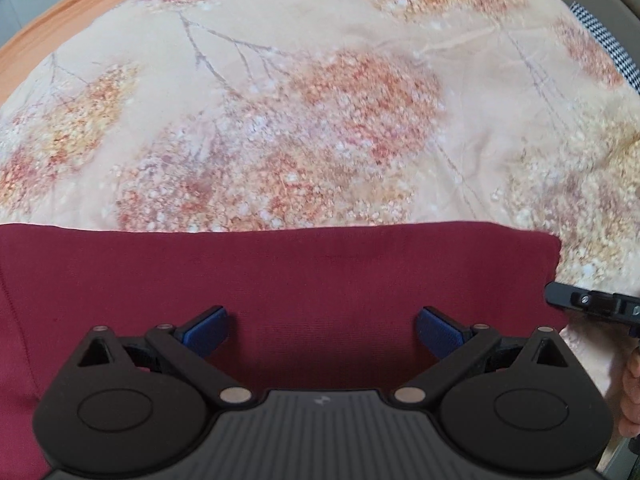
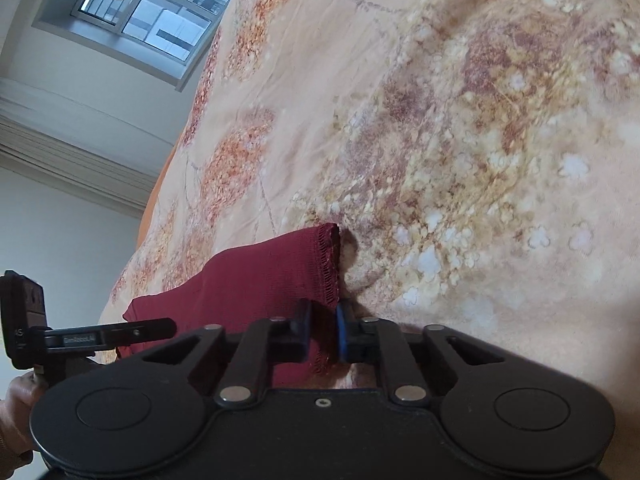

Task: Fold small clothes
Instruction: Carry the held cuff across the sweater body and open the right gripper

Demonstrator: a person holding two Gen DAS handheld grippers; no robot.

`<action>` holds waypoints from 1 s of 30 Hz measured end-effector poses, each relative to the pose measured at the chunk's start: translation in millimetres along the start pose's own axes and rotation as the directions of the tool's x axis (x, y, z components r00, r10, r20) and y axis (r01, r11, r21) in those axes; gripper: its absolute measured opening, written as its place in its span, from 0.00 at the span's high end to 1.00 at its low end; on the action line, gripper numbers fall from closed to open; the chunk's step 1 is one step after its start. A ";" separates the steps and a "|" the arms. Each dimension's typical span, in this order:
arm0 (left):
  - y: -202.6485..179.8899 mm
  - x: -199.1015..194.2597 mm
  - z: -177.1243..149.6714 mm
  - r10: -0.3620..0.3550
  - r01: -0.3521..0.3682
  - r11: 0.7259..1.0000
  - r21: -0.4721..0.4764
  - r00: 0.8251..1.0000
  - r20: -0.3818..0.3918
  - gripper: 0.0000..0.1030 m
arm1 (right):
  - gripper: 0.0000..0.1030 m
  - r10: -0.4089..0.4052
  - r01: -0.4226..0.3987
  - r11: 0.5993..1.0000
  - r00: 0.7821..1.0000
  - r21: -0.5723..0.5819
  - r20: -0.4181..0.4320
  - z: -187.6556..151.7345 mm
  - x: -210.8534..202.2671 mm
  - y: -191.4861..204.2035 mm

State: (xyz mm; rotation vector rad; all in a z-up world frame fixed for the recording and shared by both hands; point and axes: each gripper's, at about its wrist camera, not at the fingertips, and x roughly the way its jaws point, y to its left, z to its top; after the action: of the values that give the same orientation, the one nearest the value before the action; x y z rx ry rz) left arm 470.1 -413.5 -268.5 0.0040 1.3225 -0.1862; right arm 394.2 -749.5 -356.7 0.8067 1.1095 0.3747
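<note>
The right tool [image 2: 324, 330] has its blue pads pinched tight on the stitched hem of a dark red knit garment [image 2: 256, 280], whose lower part vanishes behind the tool's black body. The left tool [image 1: 322, 330] hangs wide apart above the same garment [image 1: 280, 272], its pads [image 1: 206, 330] clear of the cloth. The garment lies flat, straight-edged, on a softly wrinkled, blurred floral bedspread [image 1: 280, 80]. Farther off, a window [image 2: 152, 12] shows.
</note>
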 end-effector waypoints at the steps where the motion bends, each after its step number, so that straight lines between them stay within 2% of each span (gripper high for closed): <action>1: -0.9 4.1 -0.1 0.003 -0.003 1.000 0.009 1.000 -0.006 0.01 | 0.96 0.024 -0.024 1.000 1.000 0.011 0.010 -0.4 -4.4 0.8; 8: 6.6 26.8 -5.0 0.039 -0.037 0.997 0.061 0.999 -0.028 0.00 | 0.97 0.168 -0.169 0.985 0.981 0.010 0.093 -4.6 -46.3 47.6; 13: 16.7 25.4 -7.9 -0.012 0.012 0.998 0.058 1.000 -0.008 0.01 | 0.97 0.191 -0.189 0.981 0.979 -0.030 0.076 -16.2 -48.0 93.9; 16: 42.2 0.9 -9.5 -0.087 0.088 0.996 -0.007 0.995 0.048 0.01 | 0.97 0.187 -0.184 0.982 0.980 -0.045 0.070 -24.5 -42.0 123.4; 19: 89.0 -31.2 -18.0 -0.133 0.145 0.983 -0.111 0.985 0.112 0.01 | 0.97 0.205 -0.201 0.978 0.977 -0.063 0.063 -32.5 -31.4 160.0; 21: 127.6 -50.0 -25.2 -0.137 0.162 0.971 -0.177 0.980 0.145 0.01 | 0.97 0.219 -0.214 0.973 0.975 -0.083 0.048 -39.5 -17.2 189.5; 26: 233.8 -92.8 -58.3 -0.046 0.106 0.948 -0.300 0.979 0.199 0.01 | 0.97 0.259 -0.259 0.959 0.966 -0.112 -0.013 -61.2 27.6 263.6; 30: 321.2 -119.9 -96.2 0.019 0.089 0.899 -0.428 0.970 0.241 0.01 | 0.97 0.284 -0.296 0.942 0.954 -0.156 -0.094 -82.9 79.4 328.0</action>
State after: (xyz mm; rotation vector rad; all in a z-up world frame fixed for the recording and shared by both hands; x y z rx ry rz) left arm 393.8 -70.7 -210.0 -0.4136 1.0975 0.0831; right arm 391.4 -448.2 -183.7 0.8126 1.0088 0.7407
